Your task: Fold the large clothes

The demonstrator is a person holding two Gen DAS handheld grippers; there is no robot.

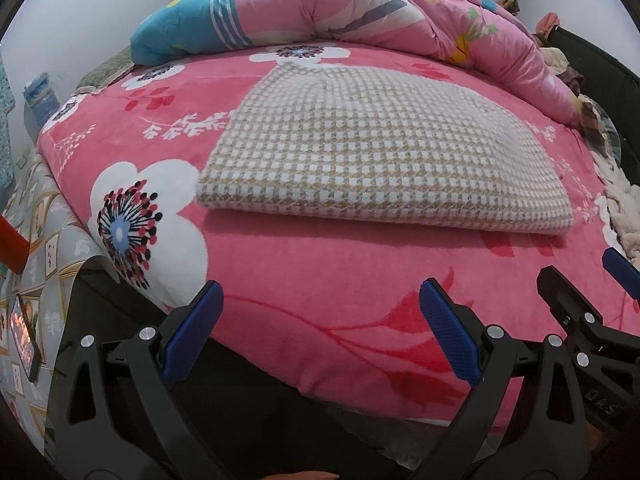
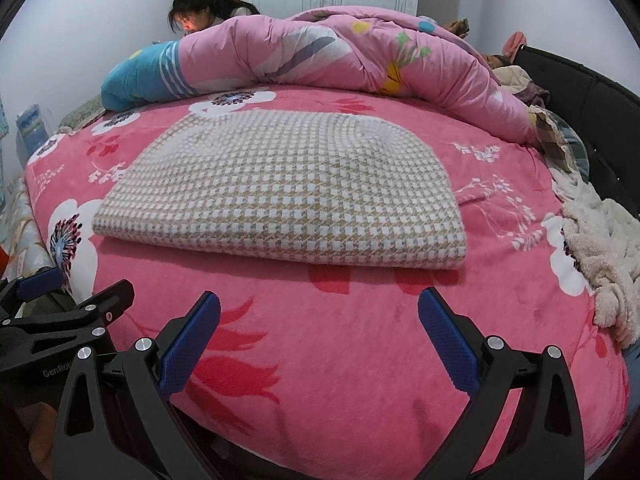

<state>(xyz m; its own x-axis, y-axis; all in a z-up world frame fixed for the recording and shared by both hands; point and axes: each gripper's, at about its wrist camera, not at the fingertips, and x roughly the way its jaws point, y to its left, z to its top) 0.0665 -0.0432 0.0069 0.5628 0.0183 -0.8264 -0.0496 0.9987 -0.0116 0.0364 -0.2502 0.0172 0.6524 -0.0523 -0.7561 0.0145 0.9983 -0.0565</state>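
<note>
A beige-and-white houndstooth garment (image 1: pixel 372 152) lies folded flat in a thick rectangle on the pink floral bedspread (image 1: pixel 320 288); it also shows in the right wrist view (image 2: pixel 288 196). My left gripper (image 1: pixel 320 296) is open and empty, held over the bed's near edge, short of the garment. My right gripper (image 2: pixel 320 308) is open and empty, also short of the garment's near edge. The right gripper shows at the left view's right edge (image 1: pixel 580 292), and the left gripper at the right view's left edge (image 2: pixel 76 292).
A rolled pink quilt (image 2: pixel 360 56) lies across the far side of the bed, with a person (image 2: pixel 196 12) behind it. A cream fleece blanket (image 2: pixel 600 248) and a dark headboard (image 2: pixel 592 96) are at the right. A phone (image 1: pixel 24 336) lies at the lower left.
</note>
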